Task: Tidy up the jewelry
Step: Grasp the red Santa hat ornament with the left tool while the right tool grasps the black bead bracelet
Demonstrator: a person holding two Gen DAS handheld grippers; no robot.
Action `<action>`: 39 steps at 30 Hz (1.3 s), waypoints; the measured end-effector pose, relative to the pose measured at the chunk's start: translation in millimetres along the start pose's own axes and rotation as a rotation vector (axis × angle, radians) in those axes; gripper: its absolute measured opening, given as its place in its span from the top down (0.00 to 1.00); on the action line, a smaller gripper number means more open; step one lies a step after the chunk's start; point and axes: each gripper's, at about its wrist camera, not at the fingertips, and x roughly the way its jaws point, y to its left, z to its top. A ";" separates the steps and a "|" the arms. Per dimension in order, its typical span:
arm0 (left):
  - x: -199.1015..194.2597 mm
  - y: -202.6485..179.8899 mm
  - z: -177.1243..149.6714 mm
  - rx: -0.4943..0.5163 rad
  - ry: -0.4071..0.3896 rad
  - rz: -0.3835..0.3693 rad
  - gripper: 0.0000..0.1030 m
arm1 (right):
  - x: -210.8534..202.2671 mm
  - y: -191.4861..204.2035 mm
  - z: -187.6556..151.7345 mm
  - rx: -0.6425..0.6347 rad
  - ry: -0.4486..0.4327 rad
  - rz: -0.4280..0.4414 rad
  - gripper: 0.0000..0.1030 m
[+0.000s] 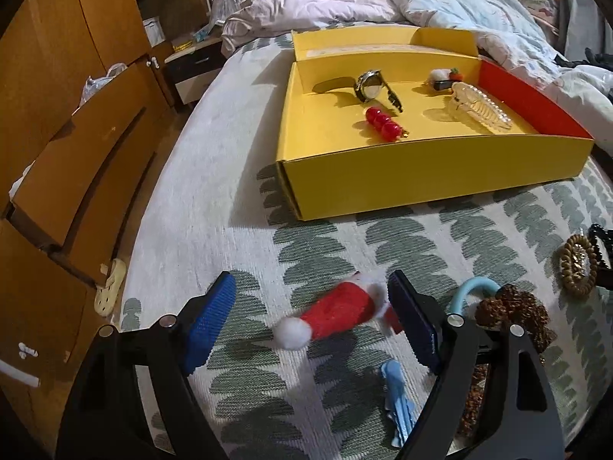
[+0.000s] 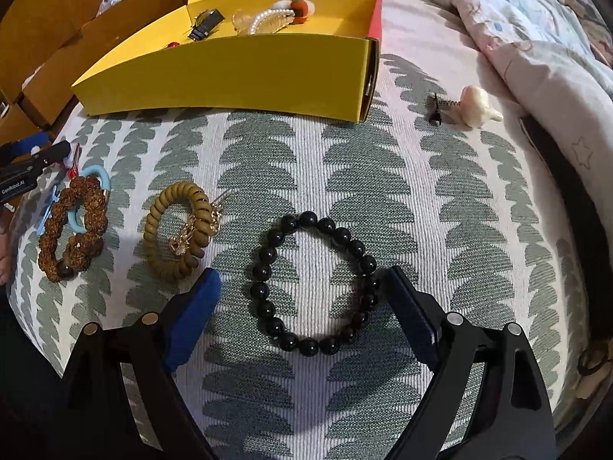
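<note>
Now santa hat clip [image 1: 337, 312] lying diagonal, pompom lower-left, between spread left tool [image 1: 312, 316] fingers

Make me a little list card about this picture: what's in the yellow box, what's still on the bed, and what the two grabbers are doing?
In the box: watch, red bead clip, clear pearl hair claw, small felt clip
Still on the bed: Santa hat clip, black bead bracelet, tan coil hair tie, brown bead bracelet, blue clip, cream clip
Left gripper: open, around the Santa hat clip
Right gripper: open, around the black bead bracelet
</note>
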 end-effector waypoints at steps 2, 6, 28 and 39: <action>-2.9 -0.1 0.5 -0.003 -0.008 -0.013 0.22 | 0.3 0.8 -0.5 0.001 -0.002 0.000 0.14; -6.7 -1.4 1.5 -0.004 -0.029 -0.034 0.18 | 1.8 2.3 0.2 -0.004 -0.001 -0.001 0.11; 25.4 6.0 -5.2 -0.055 0.083 -0.084 0.31 | -5.8 -11.4 -1.2 0.029 -0.024 -0.002 0.45; 22.0 11.3 -3.0 -0.077 0.095 -0.116 0.78 | -10.2 -10.3 0.6 0.030 -0.045 -0.030 0.71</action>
